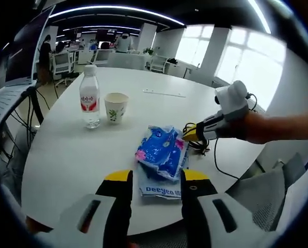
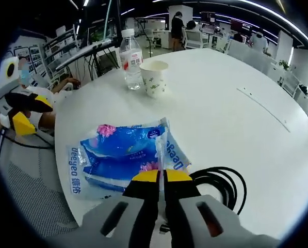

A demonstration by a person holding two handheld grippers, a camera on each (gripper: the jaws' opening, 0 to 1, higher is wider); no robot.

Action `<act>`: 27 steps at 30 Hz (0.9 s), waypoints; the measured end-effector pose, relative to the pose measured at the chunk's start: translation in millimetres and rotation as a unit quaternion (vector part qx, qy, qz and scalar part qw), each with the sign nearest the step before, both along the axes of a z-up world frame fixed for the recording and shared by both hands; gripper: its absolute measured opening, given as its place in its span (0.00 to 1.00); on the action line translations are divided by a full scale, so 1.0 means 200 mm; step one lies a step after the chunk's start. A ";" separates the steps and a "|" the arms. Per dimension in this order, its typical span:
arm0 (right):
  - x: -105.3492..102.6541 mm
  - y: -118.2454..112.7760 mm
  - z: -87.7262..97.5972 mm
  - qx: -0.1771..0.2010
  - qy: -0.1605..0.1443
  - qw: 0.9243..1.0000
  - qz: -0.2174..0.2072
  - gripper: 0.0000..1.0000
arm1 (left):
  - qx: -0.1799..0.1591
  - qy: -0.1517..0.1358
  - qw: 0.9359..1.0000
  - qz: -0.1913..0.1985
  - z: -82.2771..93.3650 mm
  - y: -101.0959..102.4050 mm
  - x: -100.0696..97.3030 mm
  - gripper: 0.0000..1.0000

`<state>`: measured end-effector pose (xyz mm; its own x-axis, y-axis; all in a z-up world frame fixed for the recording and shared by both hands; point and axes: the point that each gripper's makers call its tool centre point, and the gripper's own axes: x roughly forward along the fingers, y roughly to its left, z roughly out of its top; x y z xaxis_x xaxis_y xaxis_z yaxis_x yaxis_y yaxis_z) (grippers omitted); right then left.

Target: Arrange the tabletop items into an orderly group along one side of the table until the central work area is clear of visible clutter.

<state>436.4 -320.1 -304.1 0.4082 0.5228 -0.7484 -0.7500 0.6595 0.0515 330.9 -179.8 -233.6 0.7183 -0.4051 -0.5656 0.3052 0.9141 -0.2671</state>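
The blue tissue packs (image 1: 161,155) are lying near the table (image 1: 66,155) edge closest to the person, w/ the black cable (image 2: 221,186) coiled just beside them. The water bottle (image 1: 90,101) and paper cup (image 1: 115,107) are standing upright, side by side, further in and well apart from the packs. Judged from this, bottle and cup are already being kept as a pair, while packs and cable are still sitting loose, so the grouping is not yet done.

The right gripper (image 2: 162,178) is being held low over the table, jaws clenched w/ yellow tips pressed together at the pack edge nearest the cable; whether any wrapper is pinched btwn them cannot be told. In the left gripper view it (image 1: 192,135) is seen reaching in from the right, arm extended across the table edge. The left gripper (image 1: 156,181) is being held released, jaws wide apart, straddling the near end of the packs w/o touching, probably to steady or take them.
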 end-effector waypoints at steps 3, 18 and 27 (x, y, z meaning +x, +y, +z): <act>-0.02 -0.01 0.01 0.020 0.006 1.000 -0.021 0.00 | -0.002 0.001 1.000 0.003 0.00 0.00 0.00 0.36; -0.20 -0.04 -0.03 0.035 0.025 0.997 -0.061 0.01 | -0.009 0.010 1.000 0.008 -0.04 -0.02 0.01 0.36; -0.29 -0.03 -0.05 0.029 0.029 0.998 -0.054 0.03 | -0.005 0.013 1.000 0.007 -0.05 -0.02 0.01 0.35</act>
<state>378.9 -326.6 -314.1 0.4213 0.5212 -0.7422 -0.6687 0.7314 0.1341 332.7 -183.5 -243.2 0.7086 -0.4013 -0.5804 0.2850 0.9152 -0.2848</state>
